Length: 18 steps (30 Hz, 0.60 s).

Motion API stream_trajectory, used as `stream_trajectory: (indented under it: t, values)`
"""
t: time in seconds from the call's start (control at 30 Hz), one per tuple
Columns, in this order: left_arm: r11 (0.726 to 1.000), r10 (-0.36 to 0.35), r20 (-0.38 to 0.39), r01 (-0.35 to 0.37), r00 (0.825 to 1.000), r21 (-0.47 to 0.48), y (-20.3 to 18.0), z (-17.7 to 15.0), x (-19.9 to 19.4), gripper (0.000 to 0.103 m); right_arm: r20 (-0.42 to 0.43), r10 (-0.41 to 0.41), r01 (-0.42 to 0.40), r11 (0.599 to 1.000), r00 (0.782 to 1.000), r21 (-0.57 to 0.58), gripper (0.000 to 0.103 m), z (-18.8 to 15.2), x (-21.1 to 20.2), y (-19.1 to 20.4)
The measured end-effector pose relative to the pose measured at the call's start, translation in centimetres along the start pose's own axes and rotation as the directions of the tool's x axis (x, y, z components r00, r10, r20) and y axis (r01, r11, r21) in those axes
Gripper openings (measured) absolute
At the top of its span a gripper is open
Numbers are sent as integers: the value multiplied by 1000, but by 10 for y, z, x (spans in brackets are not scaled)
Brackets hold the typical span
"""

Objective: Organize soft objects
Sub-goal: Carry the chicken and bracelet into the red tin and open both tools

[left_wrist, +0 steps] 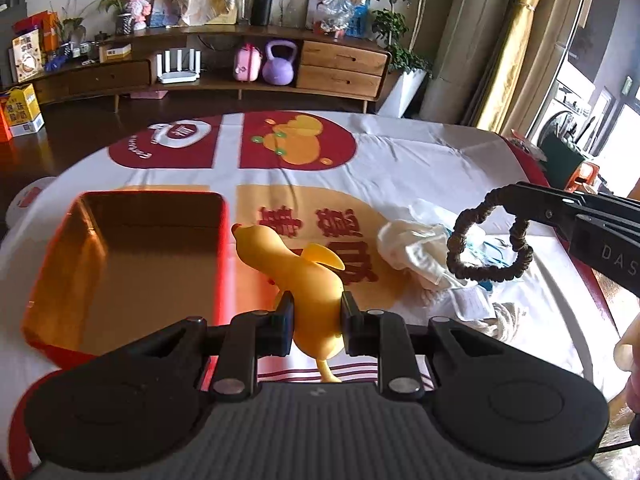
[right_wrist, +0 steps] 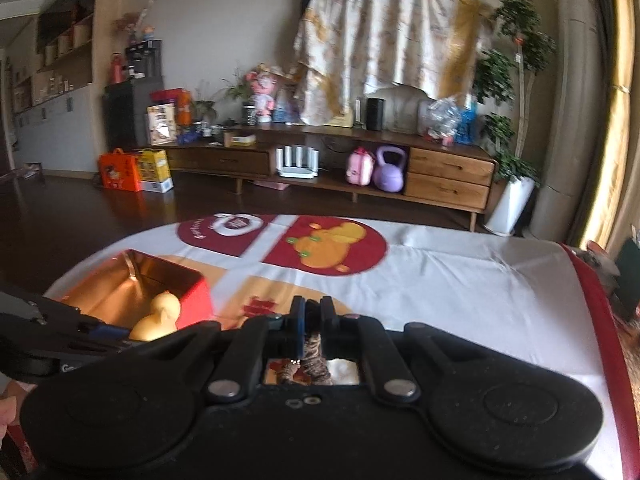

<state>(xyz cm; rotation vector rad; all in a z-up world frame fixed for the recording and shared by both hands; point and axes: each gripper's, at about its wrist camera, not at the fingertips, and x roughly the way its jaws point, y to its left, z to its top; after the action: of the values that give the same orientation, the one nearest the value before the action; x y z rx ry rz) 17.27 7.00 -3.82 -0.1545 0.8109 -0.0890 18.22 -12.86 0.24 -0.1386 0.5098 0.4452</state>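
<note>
A yellow rubber duck [left_wrist: 310, 280] is clamped in the left gripper [left_wrist: 316, 316] beside the red box [left_wrist: 224, 248], a brown scrunchie [left_wrist: 488, 236] is pinched in the right gripper [left_wrist: 520, 204] farther off, and both likely await release inside.

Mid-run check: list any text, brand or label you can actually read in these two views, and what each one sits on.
"DAS": white letters, cut off by the picture's edge, on the right gripper.
Red characters on the tablecloth: large, but partly hidden by the yellow duck; not readable.
Curved lettering on the cloth's red badge: too blurred.
Boxes on the floor: print too small.
</note>
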Motion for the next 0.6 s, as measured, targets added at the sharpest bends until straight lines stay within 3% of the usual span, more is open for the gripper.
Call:
stream_trajectory:
  t: [0.23,0.6]
  values:
    - [1000,30,27,-29,999,-9,39,8,-22,23,-5,70,-70,996,998,-54,6,17,15,43]
    - [996,86,-1,-86,996,-24,100,9,-25,23,-26,179,-180,978,984,-108,6,32,46,110]
